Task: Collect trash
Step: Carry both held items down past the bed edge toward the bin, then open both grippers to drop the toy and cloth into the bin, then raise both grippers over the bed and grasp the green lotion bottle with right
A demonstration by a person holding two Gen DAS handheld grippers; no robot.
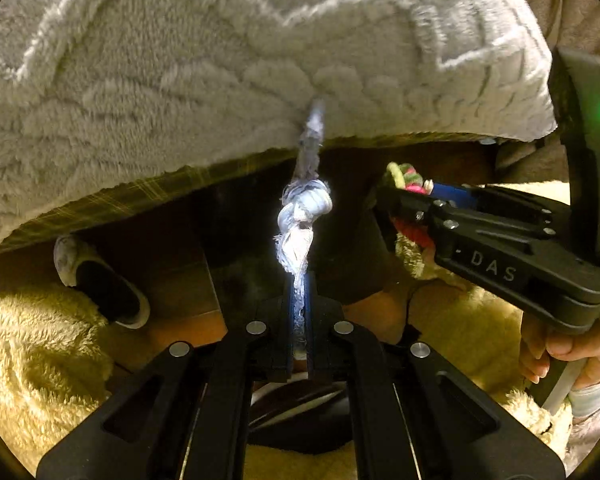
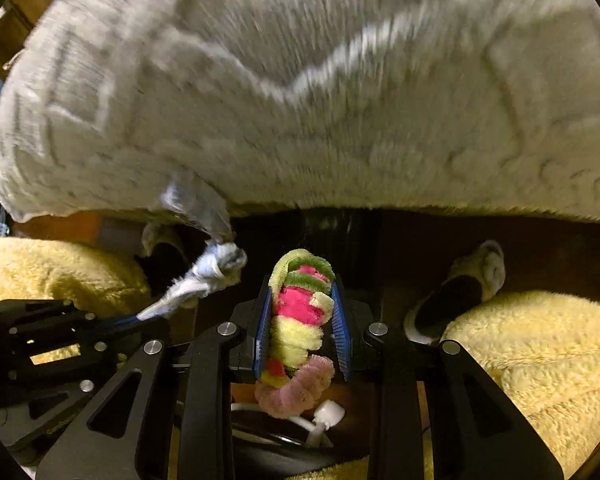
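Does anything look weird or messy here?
Yes. The frayed blue knotted rope runs from the left gripper up under the gray fuzzy blanket, as if snagged. Two slippers lie apart on the floor.

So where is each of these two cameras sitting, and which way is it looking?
Left wrist: sits on the left gripper, looking forward along its fingers at the knotted pale-blue rope it clamps, under a grey fluffy blanket; the right gripper and the person's hand show.
Right wrist: sits on the right gripper, looking at the pink, yellow and green fuzzy bundle it clamps; the left gripper shows.
Shared: blanket, rope, both grippers, a slipper, yellow fleece.
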